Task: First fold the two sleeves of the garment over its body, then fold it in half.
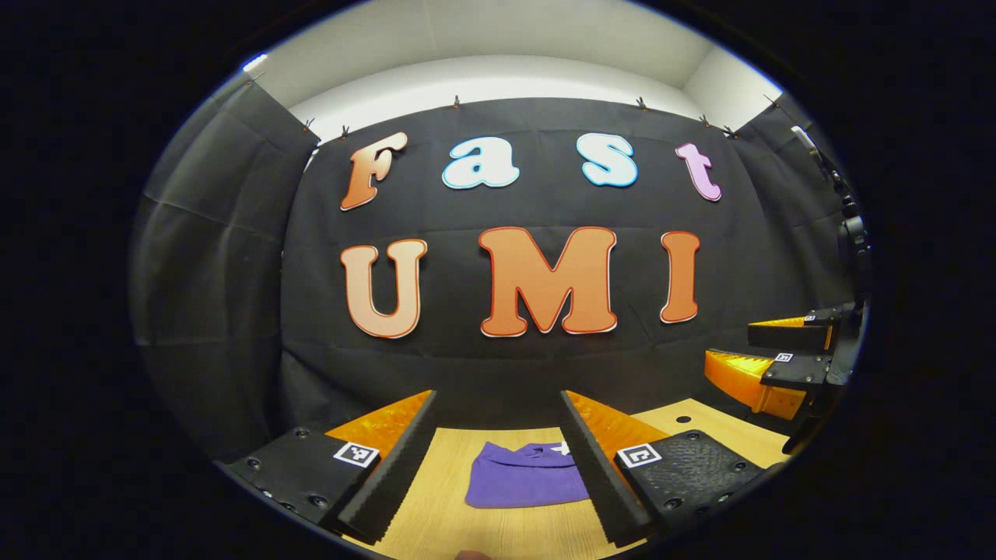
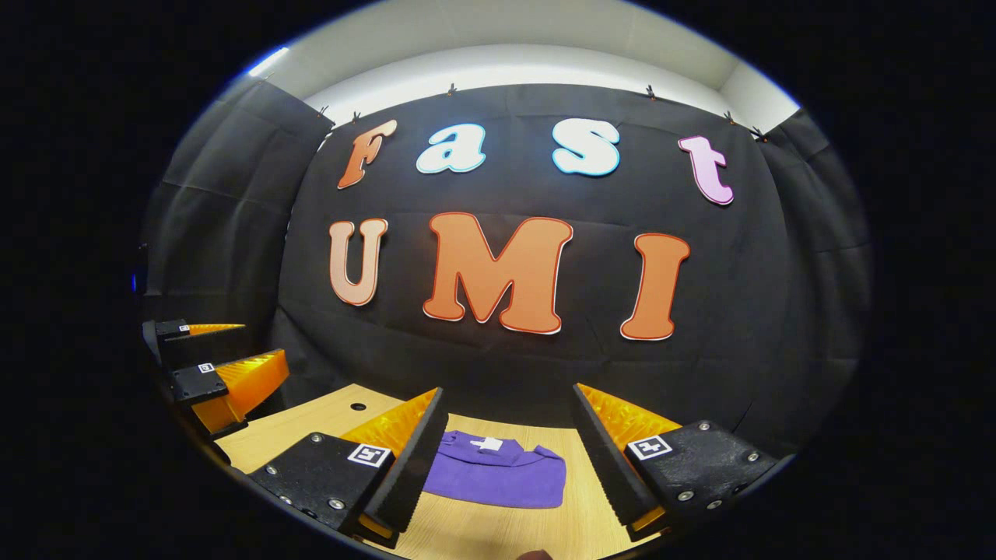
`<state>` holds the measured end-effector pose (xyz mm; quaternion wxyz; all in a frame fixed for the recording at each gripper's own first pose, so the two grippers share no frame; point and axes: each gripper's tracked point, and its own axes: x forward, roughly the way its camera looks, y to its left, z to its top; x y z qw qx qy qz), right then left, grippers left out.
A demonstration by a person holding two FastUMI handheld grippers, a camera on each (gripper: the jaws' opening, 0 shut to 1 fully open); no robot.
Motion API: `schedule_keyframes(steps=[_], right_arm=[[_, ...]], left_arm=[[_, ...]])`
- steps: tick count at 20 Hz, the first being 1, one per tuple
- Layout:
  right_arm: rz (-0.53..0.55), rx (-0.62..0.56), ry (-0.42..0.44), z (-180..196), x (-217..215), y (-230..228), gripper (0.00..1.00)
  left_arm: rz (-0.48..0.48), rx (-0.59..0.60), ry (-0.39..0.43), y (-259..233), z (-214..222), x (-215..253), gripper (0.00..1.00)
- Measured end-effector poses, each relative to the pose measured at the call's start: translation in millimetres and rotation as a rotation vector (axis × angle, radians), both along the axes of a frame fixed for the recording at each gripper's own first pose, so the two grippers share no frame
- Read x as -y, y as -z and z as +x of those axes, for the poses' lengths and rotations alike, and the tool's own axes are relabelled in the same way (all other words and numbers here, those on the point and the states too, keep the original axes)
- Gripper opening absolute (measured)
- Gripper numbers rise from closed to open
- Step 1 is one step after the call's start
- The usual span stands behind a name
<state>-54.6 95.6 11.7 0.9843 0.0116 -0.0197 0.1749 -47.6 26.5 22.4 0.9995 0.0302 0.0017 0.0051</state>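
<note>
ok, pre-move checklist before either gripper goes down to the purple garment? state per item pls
1. Left gripper open: ok, fingers spread wide with nothing between them.
2. Right gripper open: ok, fingers apart and empty.
3. Both grippers off the cloth: ok, each hangs above the light wooden table, apart from each other.
4. Purple fabric garment lying on the table ahead of both grippers: ok.
5. Sleeves folded over the body: cannot tell; the garment looks like a compact bundle, with a white tag at its far edge, and no sleeve stands out.
6. Table around the garment free of other things: ok in the part seen; a small round hole lies well aside.
</note>
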Motion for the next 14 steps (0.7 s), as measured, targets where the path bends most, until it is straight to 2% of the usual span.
schedule_keyframes(steps=[5, 10, 14], right_arm=[[-0.014, 0.008, -0.019, -9.1, -12.6, 0.8, 0.95], [-0.018, 0.013, -0.045, -21.5, -26.8, -1.4, 0.95], [0.000, 0.003, -0.024, -21.6, -24.1, -8.8, 0.95]], left_arm=[[0.011, 0.000, -0.022, 3.5, -11.7, -10.7, 0.94], [0.032, 0.007, -0.010, -1.7, -20.9, -16.1, 0.95], [0.018, 0.021, -0.015, -7.6, -26.7, -20.2, 0.95]])
